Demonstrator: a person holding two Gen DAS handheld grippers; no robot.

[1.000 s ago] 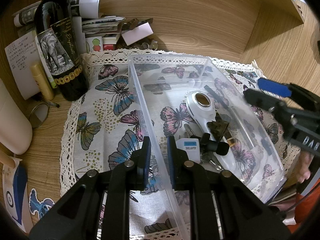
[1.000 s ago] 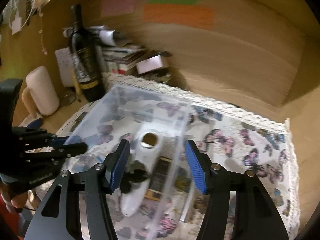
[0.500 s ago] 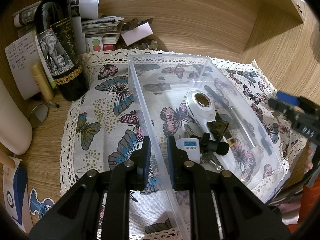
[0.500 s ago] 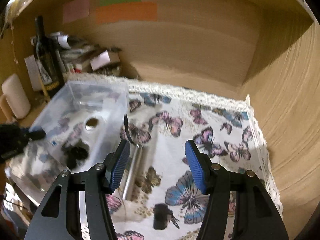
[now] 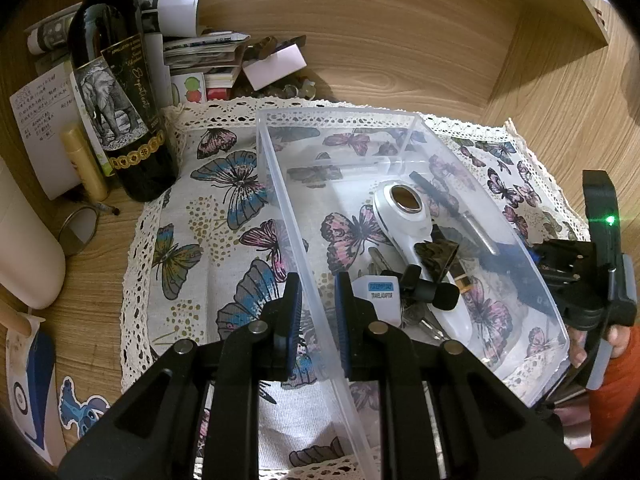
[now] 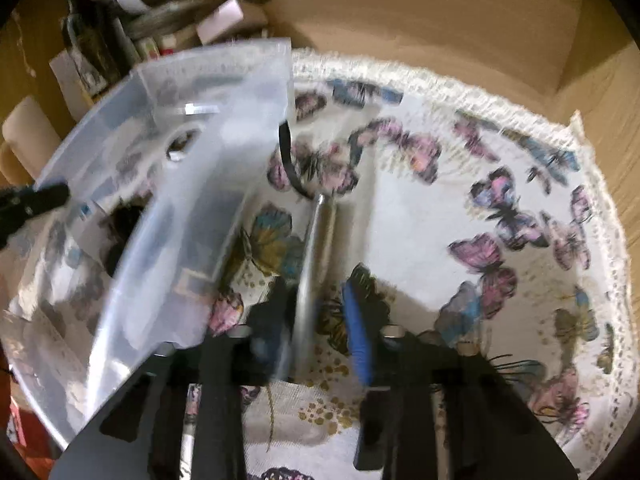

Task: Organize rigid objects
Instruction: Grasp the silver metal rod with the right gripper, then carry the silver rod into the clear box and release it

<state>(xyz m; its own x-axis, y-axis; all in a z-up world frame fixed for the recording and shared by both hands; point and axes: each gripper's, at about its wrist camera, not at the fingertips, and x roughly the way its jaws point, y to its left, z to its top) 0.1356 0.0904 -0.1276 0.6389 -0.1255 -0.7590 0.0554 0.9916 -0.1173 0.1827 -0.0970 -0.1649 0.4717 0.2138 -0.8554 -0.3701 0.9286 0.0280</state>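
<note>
The left claw point(image 5: 316, 312) is clenched on the near long wall of the clear plastic bin point(image 5: 280, 184), one blue pad on each face of that wall. The bin stands on a butterfly-print cloth point(image 5: 224, 216) with a lace edge, spread over the wooden worktop point(image 5: 400, 64). Inside the bin lie a white handheld device point(image 5: 408, 216), a dark patterned clip point(image 5: 436, 254), a small black cylindrical item point(image 5: 434, 292), a white travel adapter point(image 5: 382, 294) and keys point(image 5: 416, 316), grouped toward the near right end. A dark wine bottle point(image 5: 116, 92) with an elephant label stands at the cloth's far left corner, with stacked papers point(image 5: 200, 48) behind it. The right claw point(image 6: 320, 316) is down at the cloth just outside the bin's right wall; its jaws have just been closing, with a silver metal rod point(image 6: 316, 248) between them. The view is blurred, and whether the pads point(image 6: 358, 332) yet press on the rod cannot be told. A black strap point(image 6: 288, 160) curls at the rod's far end.
</note>
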